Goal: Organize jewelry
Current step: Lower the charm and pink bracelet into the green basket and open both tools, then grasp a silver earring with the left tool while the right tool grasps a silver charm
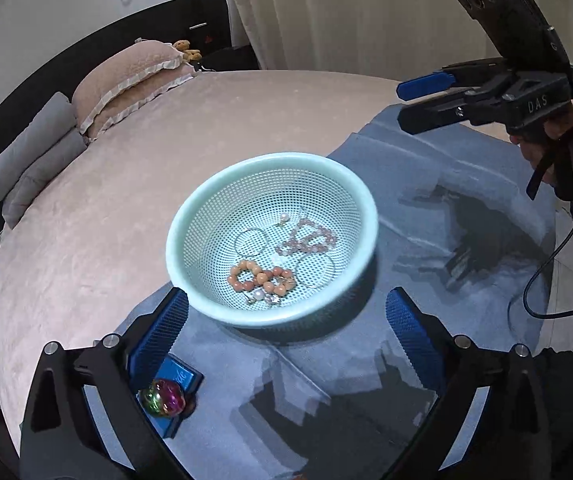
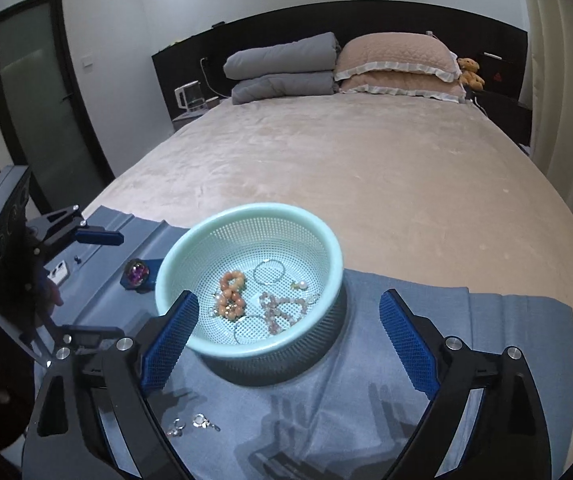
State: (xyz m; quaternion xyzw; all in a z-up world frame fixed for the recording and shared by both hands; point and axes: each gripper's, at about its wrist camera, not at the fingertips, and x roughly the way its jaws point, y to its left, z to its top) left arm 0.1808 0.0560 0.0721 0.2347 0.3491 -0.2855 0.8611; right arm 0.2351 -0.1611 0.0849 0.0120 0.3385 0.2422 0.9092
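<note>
A mint-green mesh basket [image 1: 206, 216] [image 2: 190, 240] sits on a blue cloth [image 1: 426, 184] [image 2: 406, 300] on the bed. It holds an orange bead bracelet [image 1: 256, 278] [image 2: 230, 282], a pink bead bracelet [image 1: 310, 240] [image 2: 276, 308], two thin hoops [image 1: 251, 241] [image 2: 269, 272] and pearl earrings [image 1: 284, 218]. Two small sparkly earrings [image 2: 194, 426] lie on the cloth in front of the basket. My left gripper [image 1: 286, 316] [image 2: 98, 286] is open and empty near the basket's front. My right gripper [image 2: 290, 332] [image 1: 410, 102] is open and empty, above the cloth.
An iridescent ball [image 1: 163, 397] [image 2: 137, 272] rests on a small blue box [image 1: 182, 378] left of the basket. Pillows [image 2: 398, 64] and a folded grey quilt [image 2: 282, 68] lie at the bed's head. A white power strip [image 2: 59, 271] lies at the cloth's left edge.
</note>
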